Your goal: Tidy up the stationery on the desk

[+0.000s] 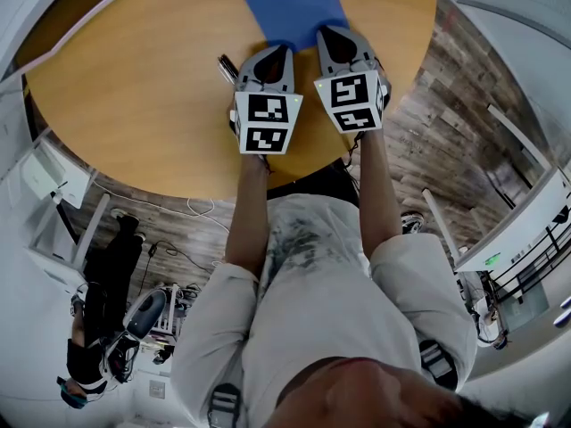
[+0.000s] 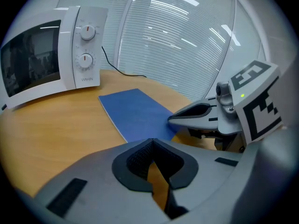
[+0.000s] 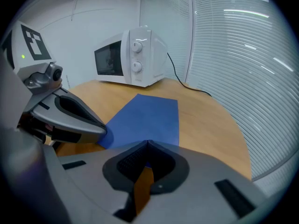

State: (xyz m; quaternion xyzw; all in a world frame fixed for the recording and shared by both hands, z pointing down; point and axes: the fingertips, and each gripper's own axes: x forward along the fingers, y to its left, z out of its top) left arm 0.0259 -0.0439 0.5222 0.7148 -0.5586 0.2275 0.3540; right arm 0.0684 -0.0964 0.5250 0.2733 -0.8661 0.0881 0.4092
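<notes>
A blue notebook (image 1: 290, 3) lies flat on the round wooden table (image 1: 134, 87), and shows again as the notebook (image 2: 135, 113) and the notebook (image 3: 149, 115) in the gripper views. My left gripper (image 1: 277, 52) is shut and empty, with its tip at the notebook's near edge. My right gripper (image 1: 332, 34) is shut and empty beside it, its tip over the notebook's near end. The left gripper view shows its own jaws (image 2: 150, 141) closed and the right gripper (image 2: 174, 119) at its right. A small dark item (image 1: 227, 66) lies left of my left gripper, partly hidden.
A white microwave (image 2: 46, 59) stands at the table's far side, its black cable (image 2: 119, 69) running along the blinds. The table's near edge (image 1: 294, 172) is just below the grippers. A person (image 1: 103, 328) and equipment are on the floor at the left.
</notes>
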